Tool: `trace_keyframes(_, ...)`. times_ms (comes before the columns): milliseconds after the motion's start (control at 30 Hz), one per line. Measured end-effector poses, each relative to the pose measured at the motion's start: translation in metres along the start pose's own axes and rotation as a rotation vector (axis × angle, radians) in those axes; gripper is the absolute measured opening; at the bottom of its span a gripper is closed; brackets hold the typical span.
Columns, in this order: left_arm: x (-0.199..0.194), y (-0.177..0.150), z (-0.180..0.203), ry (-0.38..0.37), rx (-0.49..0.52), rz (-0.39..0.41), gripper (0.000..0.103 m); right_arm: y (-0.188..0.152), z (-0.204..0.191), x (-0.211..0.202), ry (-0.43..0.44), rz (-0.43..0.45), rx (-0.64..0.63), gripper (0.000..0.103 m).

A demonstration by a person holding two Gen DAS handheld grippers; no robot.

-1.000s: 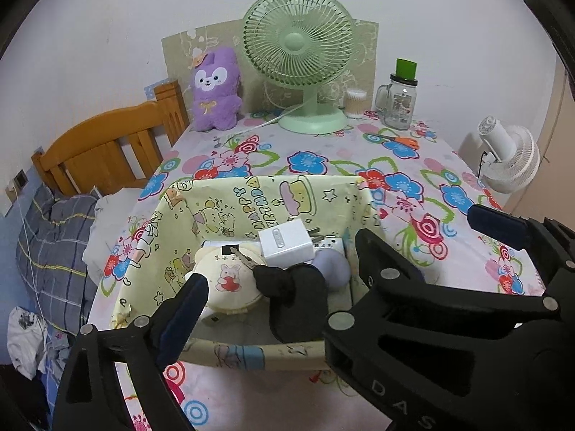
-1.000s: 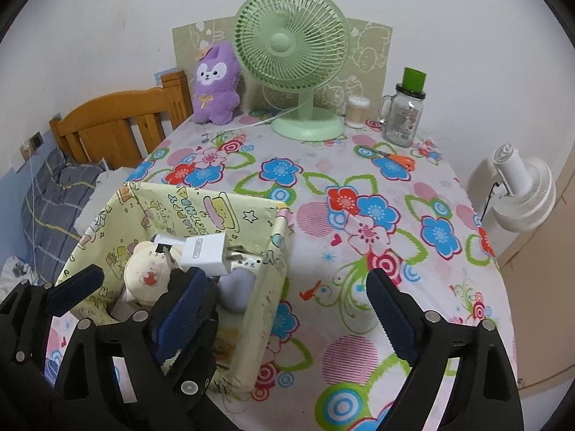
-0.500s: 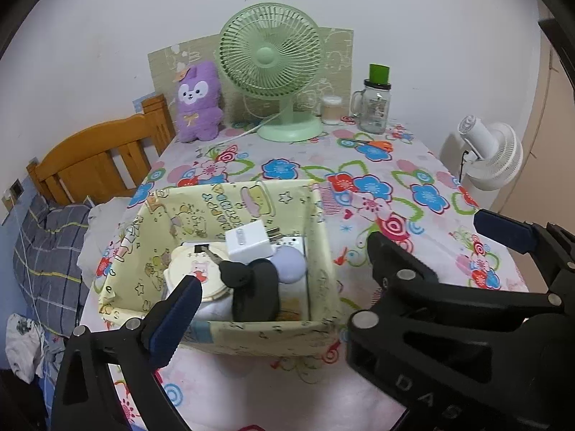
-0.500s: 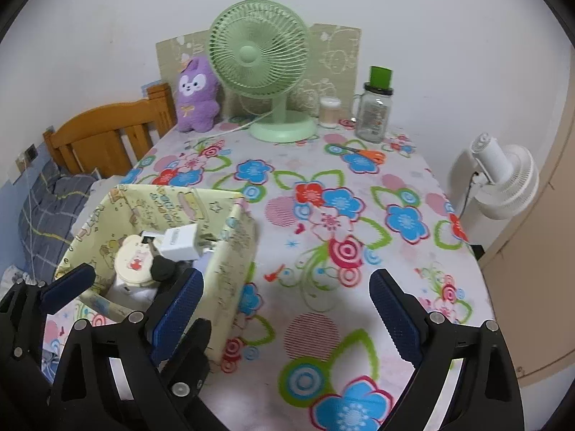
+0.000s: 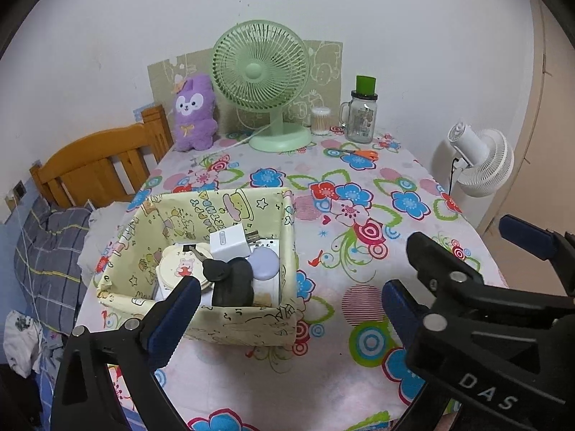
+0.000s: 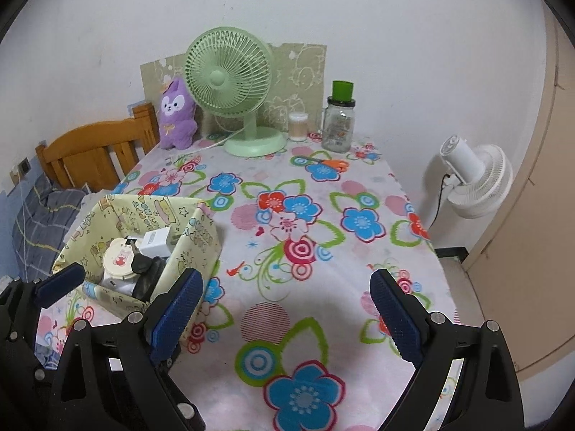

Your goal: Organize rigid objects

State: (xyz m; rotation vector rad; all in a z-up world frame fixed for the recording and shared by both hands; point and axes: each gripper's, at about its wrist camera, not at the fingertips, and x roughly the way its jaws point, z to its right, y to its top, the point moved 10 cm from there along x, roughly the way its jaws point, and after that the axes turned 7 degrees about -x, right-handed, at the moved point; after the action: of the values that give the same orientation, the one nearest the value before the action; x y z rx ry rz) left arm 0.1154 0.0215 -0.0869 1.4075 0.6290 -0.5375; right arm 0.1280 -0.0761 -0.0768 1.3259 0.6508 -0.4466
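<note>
In the left wrist view the yellow fabric storage box [image 5: 230,319] hides the lower parts of its contents behind its near wall, and the black object [image 5: 233,283] beside the key [image 5: 214,269] is too dark to identify, while the print on the white charger plug [image 5: 230,240] is too small to read. In the right wrist view the box's [image 6: 194,244] right wall covers most of what lies inside. The bed [image 5: 46,248] left of the counter [image 5: 359,215] is cut off by the frame's dark rim, and the jar's [image 6: 337,125] label is illegible.
</note>
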Motion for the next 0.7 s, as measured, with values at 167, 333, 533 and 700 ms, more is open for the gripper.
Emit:
trace_keyframes(167,-0.012,-0.001,0.006,0.016,0.014,0.027,0.103,-0.002,0.011,-0.014,-0.007,0.019,-0.004,0.097)
trace_keyframes(333,-0.025,-0.004,0.010,0.008,-0.003,0.032,0.103,-0.006,0.025,-0.030,-0.017,0.038,0.006,0.098)
trace_keyframes(533,-0.039,-0.006,0.017,0.005,0.006,0.055,0.103,-0.015,0.048,-0.050,-0.064,0.061,0.022,0.100)
trace_keyframes(700,-0.050,-0.009,0.017,-0.001,-0.006,0.075,0.103,-0.021,0.063,-0.061,-0.088,0.070,0.042,0.101)
